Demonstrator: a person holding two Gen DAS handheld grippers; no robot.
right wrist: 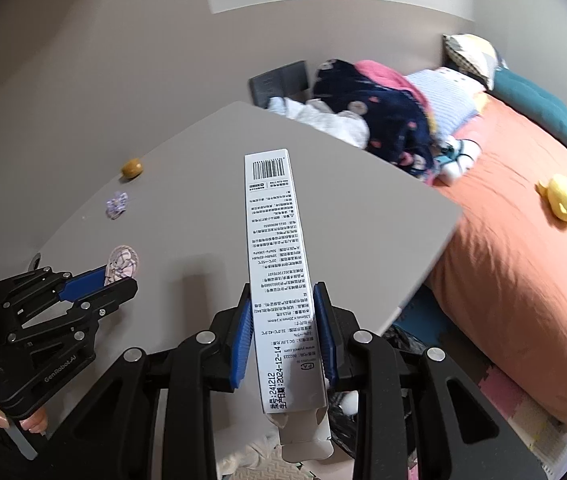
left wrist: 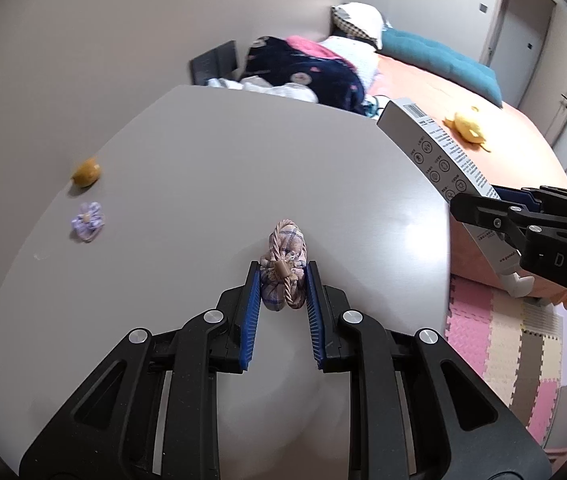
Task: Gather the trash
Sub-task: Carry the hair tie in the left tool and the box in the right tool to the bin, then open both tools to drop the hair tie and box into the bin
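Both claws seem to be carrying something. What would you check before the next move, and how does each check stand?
1. Left gripper clamped on the plaid fabric pouch: ok.
2. Right gripper clamped on the white carton: ok.
3. Carton's open end flap holding nothing that could spill: cannot tell.
4. Trash bin in sight: not ok, none shows.
5. Table cleared: not ok; the purple fabric flower and the yellow-brown lump remain.

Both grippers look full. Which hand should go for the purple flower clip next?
Left, probably, once emptied. The left gripper holds the plaid pouch, nearer the purple flower clip; the right gripper holds the white box at the table's bed-side edge.
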